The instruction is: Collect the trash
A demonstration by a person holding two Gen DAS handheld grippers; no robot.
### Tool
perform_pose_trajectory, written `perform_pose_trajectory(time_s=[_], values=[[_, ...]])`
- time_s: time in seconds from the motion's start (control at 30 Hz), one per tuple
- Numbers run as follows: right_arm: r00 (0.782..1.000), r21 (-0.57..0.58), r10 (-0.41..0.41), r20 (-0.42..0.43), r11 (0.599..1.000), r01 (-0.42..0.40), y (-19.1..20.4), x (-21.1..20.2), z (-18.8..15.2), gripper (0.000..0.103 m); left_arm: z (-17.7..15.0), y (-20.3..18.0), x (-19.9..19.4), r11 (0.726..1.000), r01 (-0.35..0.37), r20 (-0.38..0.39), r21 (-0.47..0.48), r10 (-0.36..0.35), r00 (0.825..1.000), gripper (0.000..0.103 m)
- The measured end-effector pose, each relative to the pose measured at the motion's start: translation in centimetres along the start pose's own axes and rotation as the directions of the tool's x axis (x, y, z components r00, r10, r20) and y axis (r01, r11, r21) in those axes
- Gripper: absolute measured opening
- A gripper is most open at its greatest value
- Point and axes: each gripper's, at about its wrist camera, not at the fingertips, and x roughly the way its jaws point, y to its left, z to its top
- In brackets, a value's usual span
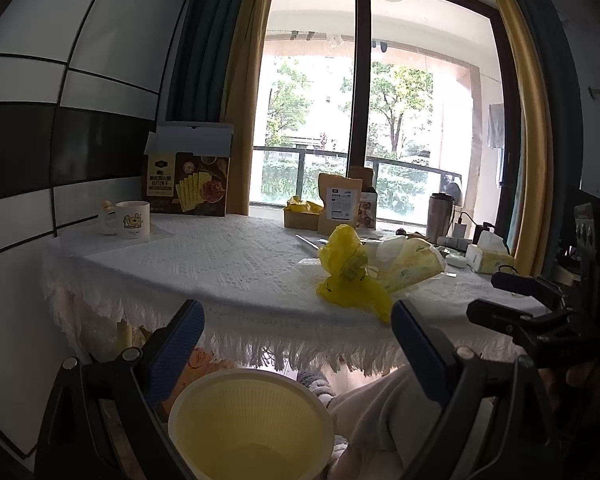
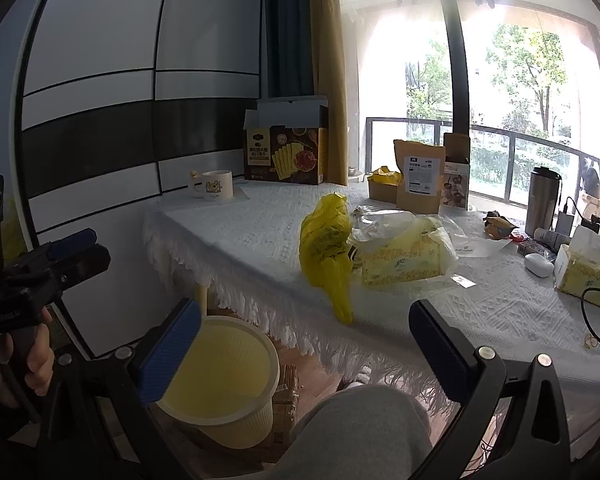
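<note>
The table point(image 2: 228, 236), draped in a white fringed cloth, fills the middle of both views, its near edge running across the centre of each frame. Below that edge, at bottom centre of the left wrist view and lower left of the right wrist view, stands the pale yellow wastebasket point(image 1: 252, 428), open-topped, with nothing visible inside it.

The likeliest trash sits near the table's front edge: a crumpled yellow plastic bag point(image 2: 326, 244), one tail drooping over the fringe, touching a torn yellow tissue wrapper point(image 2: 404, 256) with clear film on top.

The left gripper point(image 1: 296, 348) hangs over the basket, jaws spread wide and holding nothing. The right gripper point(image 2: 306, 344) is likewise wide open and empty, short of the table edge, with the bag just beyond it at frame centre.

Judging from this, the step in hand is the first pick. The bag is soft and will collapse, so the right gripper should close on the bunched middle rather than the thin hanging tail, which could slip free. Lifting straight up before swinging left toward the basket should keep the wrapper from being dragged along. Release should come only when squarely above the rim.
</note>
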Motion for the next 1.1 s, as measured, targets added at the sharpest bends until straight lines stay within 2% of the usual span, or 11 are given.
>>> perform_pose_trajectory(time_s=[1.1], values=[[1.0,0.012,0.003,0.006,1.0,-0.003,-0.41,-0.44,-0.03,0.103,0.12,-0.55,-0.27,1.0,0.002,-0.009,-0.005,-0.002,1.0,0.095]])
